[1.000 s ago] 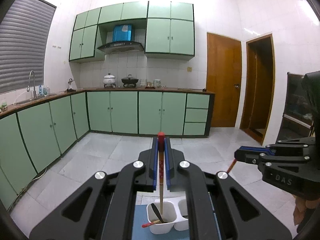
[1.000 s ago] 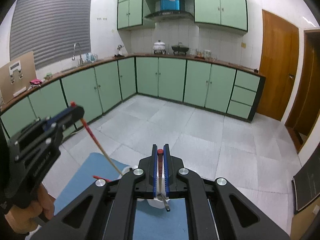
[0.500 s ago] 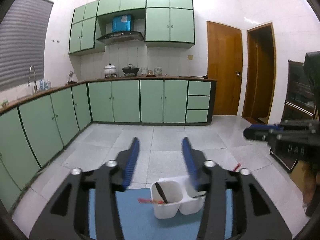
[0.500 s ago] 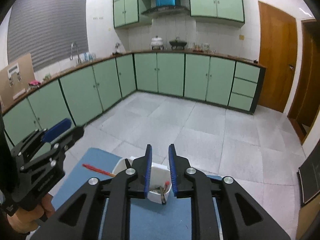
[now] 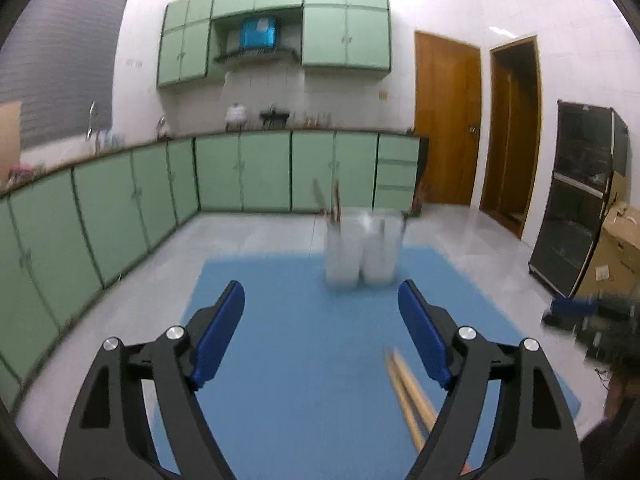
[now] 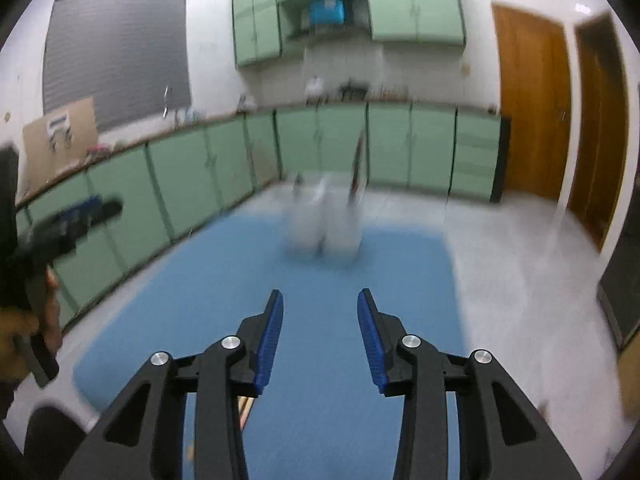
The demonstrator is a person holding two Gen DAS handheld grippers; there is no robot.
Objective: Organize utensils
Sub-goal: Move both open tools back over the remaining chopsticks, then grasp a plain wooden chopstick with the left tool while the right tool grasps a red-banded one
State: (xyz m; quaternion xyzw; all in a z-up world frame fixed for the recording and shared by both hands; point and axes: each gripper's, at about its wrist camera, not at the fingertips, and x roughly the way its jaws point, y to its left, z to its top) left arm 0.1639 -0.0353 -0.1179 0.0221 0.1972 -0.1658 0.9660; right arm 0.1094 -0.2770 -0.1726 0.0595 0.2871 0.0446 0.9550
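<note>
A white two-cup utensil holder [image 5: 362, 250] stands at the far side of the blue mat [image 5: 304, 320], with chopsticks and a dark utensil sticking up from it; it is blurred in both views [image 6: 322, 224]. My left gripper [image 5: 322, 334] is open and empty, low over the mat. A pair of wooden chopsticks [image 5: 408, 392] lies on the mat just inside its right finger. My right gripper [image 6: 320, 330] is open and empty, also low over the mat. It shows at the right edge of the left wrist view [image 5: 580, 312].
The mat lies on a pale table surface [image 5: 120, 320]. Green kitchen cabinets [image 5: 240, 176] line the far wall and left side. Wooden doors [image 5: 446, 120] and a dark cabinet [image 5: 580, 208] stand at the right, beside a cardboard box [image 5: 616, 252].
Both grippers let go of their utensils over the holder, opened wide, then pulled back and down toward the near side of the mat. The holder now looks farther away.
</note>
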